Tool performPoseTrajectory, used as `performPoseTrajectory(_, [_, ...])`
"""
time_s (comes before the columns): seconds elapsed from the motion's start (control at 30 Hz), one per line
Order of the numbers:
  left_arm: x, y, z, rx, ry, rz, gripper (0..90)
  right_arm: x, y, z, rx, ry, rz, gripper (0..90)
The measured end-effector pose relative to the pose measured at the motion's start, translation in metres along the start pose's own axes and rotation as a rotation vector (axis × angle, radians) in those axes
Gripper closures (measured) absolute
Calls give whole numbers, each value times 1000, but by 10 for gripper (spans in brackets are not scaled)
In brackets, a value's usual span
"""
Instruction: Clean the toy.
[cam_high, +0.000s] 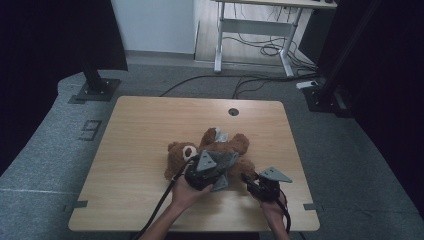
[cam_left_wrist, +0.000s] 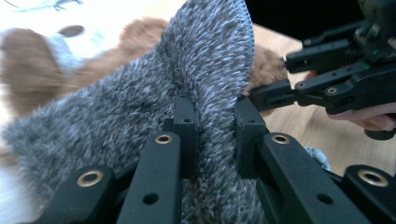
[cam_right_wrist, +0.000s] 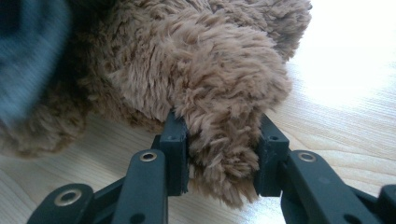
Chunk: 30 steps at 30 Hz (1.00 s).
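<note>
Starting on the left side: the left gripper (cam_high: 212, 172) has its jaws pinched narrow on a fold of fuzzy grey cloth (cam_left_wrist: 140, 112). In the left gripper view the fold stands up right between the two black pads, squeezed from both sides, and the rest of the cloth spreads away ahead of the jaws and off to their left. Beyond the cloth, further out from the jaw tips, you can see blurry brown bits of the teddy bear (cam_high: 200, 150), so the grey cloth is draped over the bear's body.

From the high view the bear lies on its back on the wooden table (cam_high: 140, 130), head off to the left of the left gripper and its limbs sticking out past both grippers on the far side.

Moving right: the right gripper (cam_high: 250, 180) is clamped on one of the bear's brown limbs (cam_right_wrist: 224, 130). In the right gripper view that furry paw sits squarely between the pads, with its tip hanging down past them towards the gripper body, and the rest of the bear bulks up ahead of the jaws and to their left. The two grippers sit near each other, the right one's jaws showing just beside the cloth in the left gripper view.
</note>
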<state>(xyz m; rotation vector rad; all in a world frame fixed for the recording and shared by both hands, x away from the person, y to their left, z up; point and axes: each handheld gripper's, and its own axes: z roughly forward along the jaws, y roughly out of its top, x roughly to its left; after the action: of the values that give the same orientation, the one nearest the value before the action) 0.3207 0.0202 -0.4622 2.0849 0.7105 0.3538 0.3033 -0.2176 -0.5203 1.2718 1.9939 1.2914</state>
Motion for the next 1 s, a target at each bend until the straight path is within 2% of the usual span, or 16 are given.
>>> performPoseTrajectory(0.1, [-1,-6,14,22,-9,-17,749,-1,0,-1,6,2,-2,638])
performPoseTrajectory(0.27, [2,-14,10,12,-7,-38,750,-2,0,0,11,8,3,639])
performPoseTrajectory(0.37, [6,-22,-1,16,15,-43,751,-3,0,-1,12,11,1,639])
performPoseTrajectory(0.47, [16,-31,-13,14,26,-68,751,-6,-1,0,16,26,14,639])
performPoseTrajectory(0.6, [28,-45,-32,18,76,-78,750,-8,-2,1,13,34,17,638])
performPoseTrajectory(0.83, [57,-75,-67,17,136,-145,754,-8,-2,1,10,47,3,637])
performPoseTrajectory(1.0, [72,-88,-85,6,176,-189,754,-6,-1,2,10,45,-1,637])
